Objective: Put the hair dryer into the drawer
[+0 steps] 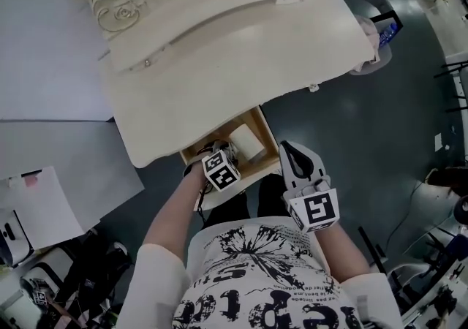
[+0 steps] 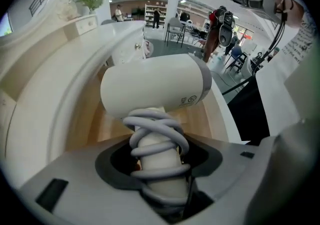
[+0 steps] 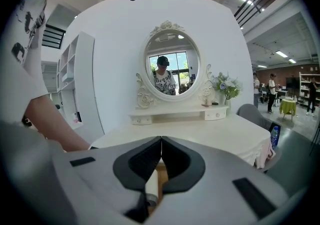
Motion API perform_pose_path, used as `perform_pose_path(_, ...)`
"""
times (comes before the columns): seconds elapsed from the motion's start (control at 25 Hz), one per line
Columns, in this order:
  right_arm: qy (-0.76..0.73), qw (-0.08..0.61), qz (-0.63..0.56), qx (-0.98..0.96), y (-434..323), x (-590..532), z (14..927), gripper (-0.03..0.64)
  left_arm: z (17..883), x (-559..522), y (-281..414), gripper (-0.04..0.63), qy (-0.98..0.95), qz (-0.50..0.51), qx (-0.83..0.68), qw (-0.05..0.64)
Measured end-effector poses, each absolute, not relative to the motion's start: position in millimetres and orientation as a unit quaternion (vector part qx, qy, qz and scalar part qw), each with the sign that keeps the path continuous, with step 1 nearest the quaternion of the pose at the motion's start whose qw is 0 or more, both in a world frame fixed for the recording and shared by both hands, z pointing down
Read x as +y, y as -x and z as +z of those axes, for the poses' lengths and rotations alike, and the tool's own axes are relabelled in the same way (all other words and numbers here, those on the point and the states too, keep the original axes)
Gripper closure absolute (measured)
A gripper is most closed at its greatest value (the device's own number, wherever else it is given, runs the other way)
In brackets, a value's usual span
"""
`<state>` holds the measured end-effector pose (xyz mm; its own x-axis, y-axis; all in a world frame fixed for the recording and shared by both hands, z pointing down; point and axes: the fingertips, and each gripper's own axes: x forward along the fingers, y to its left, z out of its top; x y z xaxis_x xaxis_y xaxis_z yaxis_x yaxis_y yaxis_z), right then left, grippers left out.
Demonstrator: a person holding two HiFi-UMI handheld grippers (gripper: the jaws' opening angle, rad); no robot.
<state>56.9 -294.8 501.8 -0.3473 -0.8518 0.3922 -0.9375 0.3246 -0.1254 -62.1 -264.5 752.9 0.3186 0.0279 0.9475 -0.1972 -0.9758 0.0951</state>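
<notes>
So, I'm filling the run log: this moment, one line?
left gripper: shut on white hair dryer, over open wooden drawer; right gripper: shut, empty

Cream dressing table (image 1: 241, 42) ahead of me. Oval mirror (image 3: 171, 61) stands at back edge over low shelf with 2 small drawers (image 3: 216, 114). Flower vase (image 3: 225, 88) at back right. 1 front drawer (image 1: 223, 136) stands open toward me, wooden bottom showing. Table stands on dark grey floor (image 1: 351, 123).

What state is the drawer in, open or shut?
Open: the drawer sticks out from under the dressing table, its wooden inside showing around the hair dryer.
</notes>
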Motion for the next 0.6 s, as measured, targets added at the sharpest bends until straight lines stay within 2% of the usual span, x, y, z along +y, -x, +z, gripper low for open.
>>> perform_pose_path(0.2, -0.554, 0.14, 0.175, -0.802, -64, -287, 511, 0.6, 774, -251, 56, 0.345, -0.789, 0.598, -0.023, 0.138)
perform_pose_path(0.6, -0.549, 0.143, 0.186, -0.802, -75, -293, 524, 0.6, 804, -242, 49, 0.345, -0.764, 0.623, -0.015, 0.167)
